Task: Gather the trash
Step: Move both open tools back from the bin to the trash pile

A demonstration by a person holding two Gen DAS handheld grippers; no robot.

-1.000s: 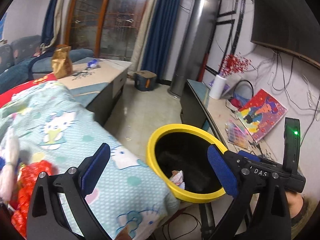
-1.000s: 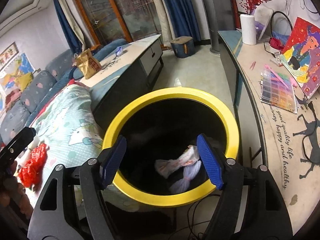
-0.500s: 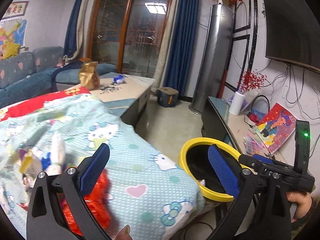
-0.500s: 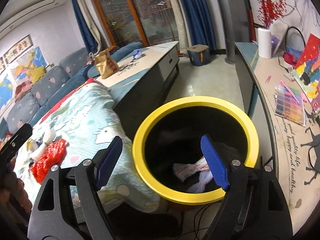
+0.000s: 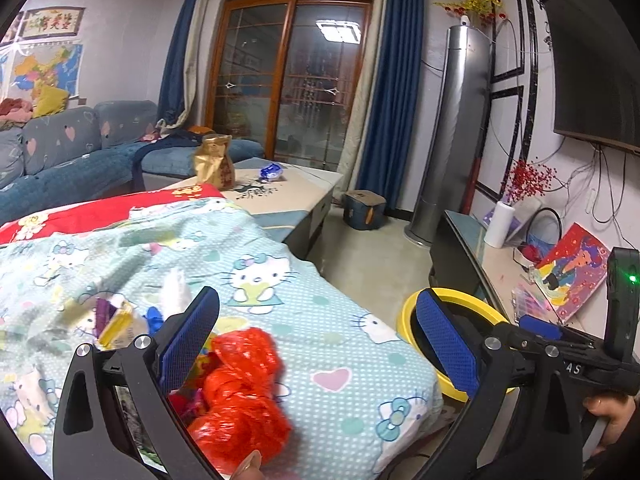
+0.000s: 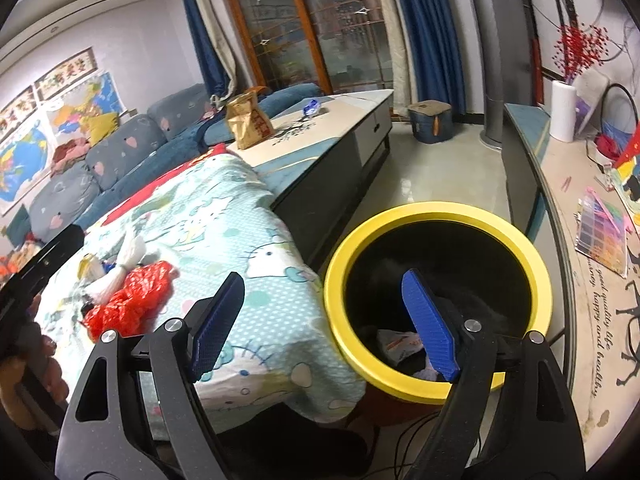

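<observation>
A crumpled red plastic bag (image 5: 240,392) lies on the cartoon-cat blanket (image 5: 280,292), with white tissue (image 5: 174,286) and small wrappers (image 5: 116,322) beside it. My left gripper (image 5: 316,340) hangs open just above the red bag, nothing between its fingers. The black bin with a yellow rim (image 6: 436,216) stands right of the blanket; white crumpled trash (image 6: 398,346) lies inside. My right gripper (image 6: 324,320) is open and empty over the bin's near-left rim. The red bag (image 6: 132,300) and tissue (image 6: 130,250) also show in the right wrist view.
A low table (image 5: 296,184) behind the blanket carries a brown paper bag (image 5: 214,162) and a blue wrapper (image 5: 272,172). A long console (image 6: 580,216) on the right holds a paper roll (image 6: 562,112), a bead box and a painting. A sofa (image 5: 68,152) lines the left.
Both grippers swung left and rose, away from the bin toward the blanket. The red bag now sits between the left fingers' view; the right gripper opened a little wider.
</observation>
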